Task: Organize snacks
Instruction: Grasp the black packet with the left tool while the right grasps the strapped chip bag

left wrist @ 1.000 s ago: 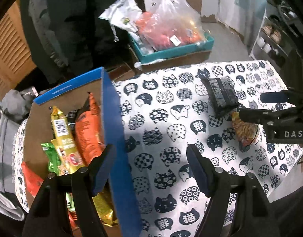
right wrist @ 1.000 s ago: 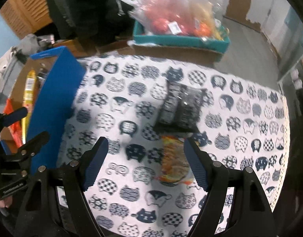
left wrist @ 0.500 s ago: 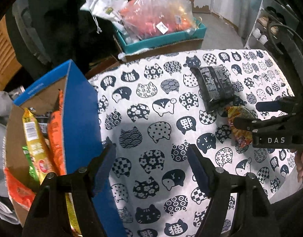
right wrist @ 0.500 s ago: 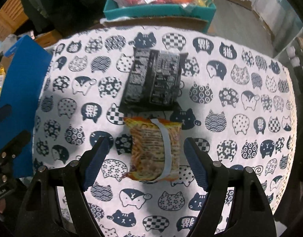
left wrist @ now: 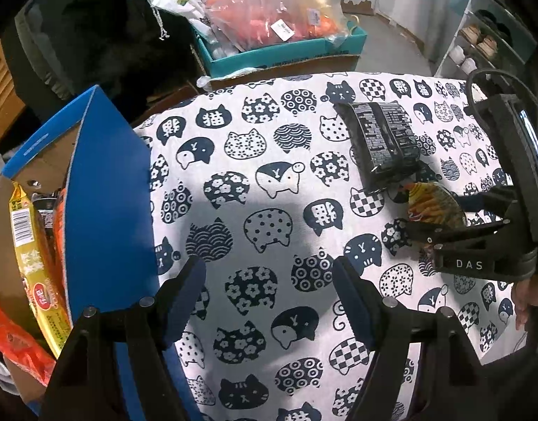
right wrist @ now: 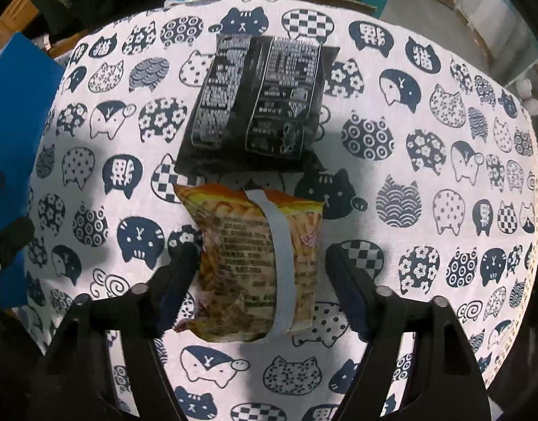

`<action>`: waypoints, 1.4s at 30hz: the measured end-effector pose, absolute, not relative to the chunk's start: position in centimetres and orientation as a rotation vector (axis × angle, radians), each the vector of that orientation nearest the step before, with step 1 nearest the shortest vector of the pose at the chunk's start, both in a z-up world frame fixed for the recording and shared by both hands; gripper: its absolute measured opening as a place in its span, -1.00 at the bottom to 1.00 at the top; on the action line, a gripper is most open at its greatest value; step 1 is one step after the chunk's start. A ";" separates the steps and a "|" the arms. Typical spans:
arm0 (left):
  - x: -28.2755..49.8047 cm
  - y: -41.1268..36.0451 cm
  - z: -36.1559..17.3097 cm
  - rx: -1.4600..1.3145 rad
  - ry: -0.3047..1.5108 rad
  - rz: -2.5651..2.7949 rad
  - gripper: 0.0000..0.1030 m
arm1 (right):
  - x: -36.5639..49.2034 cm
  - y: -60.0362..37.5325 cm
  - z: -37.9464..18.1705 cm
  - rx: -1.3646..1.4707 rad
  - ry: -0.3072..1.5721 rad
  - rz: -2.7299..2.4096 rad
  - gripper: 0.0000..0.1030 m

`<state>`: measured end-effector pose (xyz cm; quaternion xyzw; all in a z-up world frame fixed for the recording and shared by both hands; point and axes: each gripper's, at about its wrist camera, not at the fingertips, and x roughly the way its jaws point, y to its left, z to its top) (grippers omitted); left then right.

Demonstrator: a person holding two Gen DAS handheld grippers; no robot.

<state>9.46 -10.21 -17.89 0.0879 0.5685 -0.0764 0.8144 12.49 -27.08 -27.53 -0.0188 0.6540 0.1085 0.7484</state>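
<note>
An orange-yellow snack packet lies on the cat-print tablecloth, just in front of a black snack packet. My right gripper points down over the orange-yellow packet with its jaws closing around it. The left pad touches the packet's edge and a small gap shows at the right pad. In the left wrist view the same right gripper straddles that packet beside the black one. My left gripper hangs open over bare cloth, next to the blue cardboard box that holds several snack packets.
Beyond the table's far edge stands a teal box with a plastic bag of goods on top. A shelf stands at the far right. A hand holds the right gripper. The blue box wall rises at the left.
The right gripper has sunk down over the orange-yellow packet and its jaws have narrowed around it. The left gripper has dropped and shifted from the box wall to over the cloth.
</note>
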 end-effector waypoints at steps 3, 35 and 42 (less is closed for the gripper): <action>9.6 -10.8 -18.0 0.180 1.212 -0.171 0.47 | 12.3 -27.5 -27.7 -0.005 1.440 0.266 0.00; 18.7 -21.8 -21.2 -0.018 1.306 -0.192 0.60 | 16.2 -38.4 -23.0 -0.010 1.263 0.075 -0.18; 19.9 -22.3 -22.6 -0.125 1.334 -0.183 0.61 | 16.4 -38.9 -23.4 0.004 1.262 0.058 -0.18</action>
